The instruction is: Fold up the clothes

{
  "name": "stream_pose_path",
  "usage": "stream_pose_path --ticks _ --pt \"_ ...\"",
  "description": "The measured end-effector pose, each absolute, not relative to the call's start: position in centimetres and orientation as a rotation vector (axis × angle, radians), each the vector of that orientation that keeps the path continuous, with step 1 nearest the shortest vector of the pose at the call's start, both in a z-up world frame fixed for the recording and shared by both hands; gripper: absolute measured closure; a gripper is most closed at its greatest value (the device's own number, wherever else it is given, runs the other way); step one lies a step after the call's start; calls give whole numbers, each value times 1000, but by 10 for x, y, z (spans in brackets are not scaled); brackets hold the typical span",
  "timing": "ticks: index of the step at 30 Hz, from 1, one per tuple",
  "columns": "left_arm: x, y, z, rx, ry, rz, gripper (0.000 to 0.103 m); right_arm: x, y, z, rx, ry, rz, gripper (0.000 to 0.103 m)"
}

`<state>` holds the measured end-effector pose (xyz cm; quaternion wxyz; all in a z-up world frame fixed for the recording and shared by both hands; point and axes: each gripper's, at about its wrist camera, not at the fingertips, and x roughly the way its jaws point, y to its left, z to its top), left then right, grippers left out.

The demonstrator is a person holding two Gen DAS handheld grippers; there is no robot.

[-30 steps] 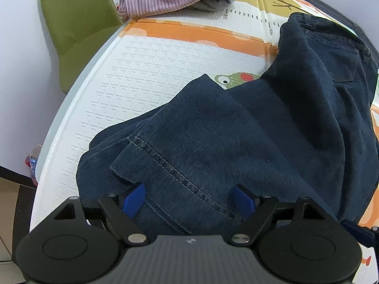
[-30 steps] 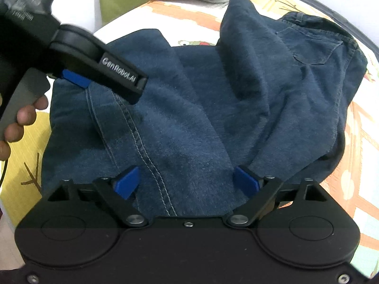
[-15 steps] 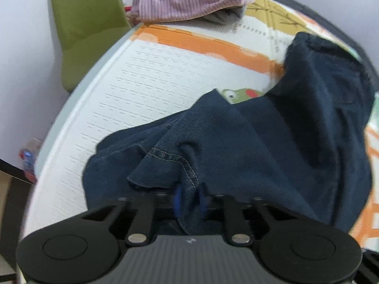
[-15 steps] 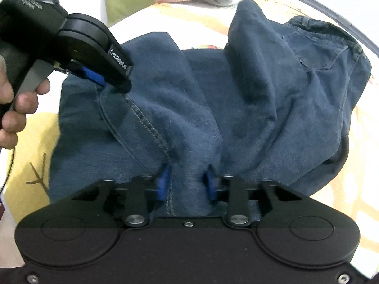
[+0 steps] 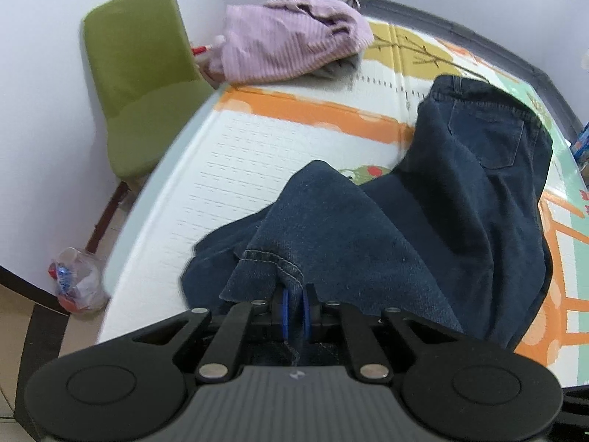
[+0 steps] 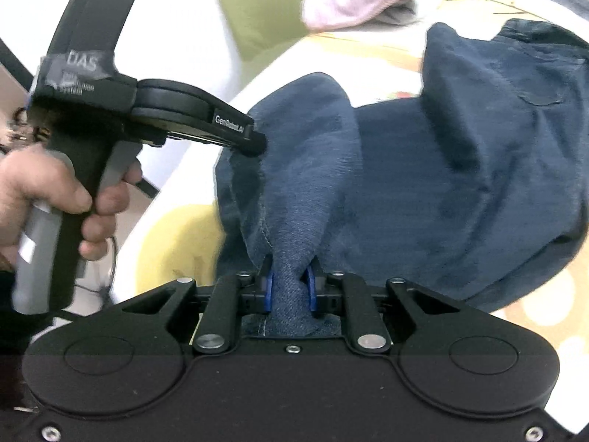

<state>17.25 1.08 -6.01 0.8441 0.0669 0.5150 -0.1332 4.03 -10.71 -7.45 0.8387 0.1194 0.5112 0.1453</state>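
Two hand-held grippers pinch the near hem of a pair of dark blue jeans. Nearest in the left wrist view, the left hand-held gripper has its blue pads pressed together on a stitched edge of the denim, with only a thin fold between them. In the right wrist view, the right hand-held gripper has a thicker bunch of denim between its blue pads, and its jaws are closing on that bunch. The gripped cloth rises in peaks from both grippers, while the rest of the jeans lies farther back and to the right on a play mat printed with white, orange and green patterns. A back pocket shows on the far right part of the jeans.

At the left of the right wrist view, a person's hand grips the handle of the left hand-held gripper, whose tip meets the denim's left edge.

Beyond the jeans, at the far end of the mat, lies a heap of pink striped clothing. Left of the mat stands a green chair against a white wall. On the floor at near left sits a clear plastic bag with coloured contents.
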Motion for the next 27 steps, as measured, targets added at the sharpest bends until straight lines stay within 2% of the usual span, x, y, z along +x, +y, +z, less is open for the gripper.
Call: stream_pose_path --ticks 7,16,22,27 --pt "146 50 -43 204 1053 -199 94 33 -75 -65 266 1099 476 88" --pt "117 104 -49 266 1100 -33 93 21 -9 -79 203 1187 715 88" --pt "106 145 -54 241 1138 118 86 12 26 -87 156 1224 826 88" --pt "104 167 -53 257 1136 219 86 4 49 -98 117 1277 915 88"
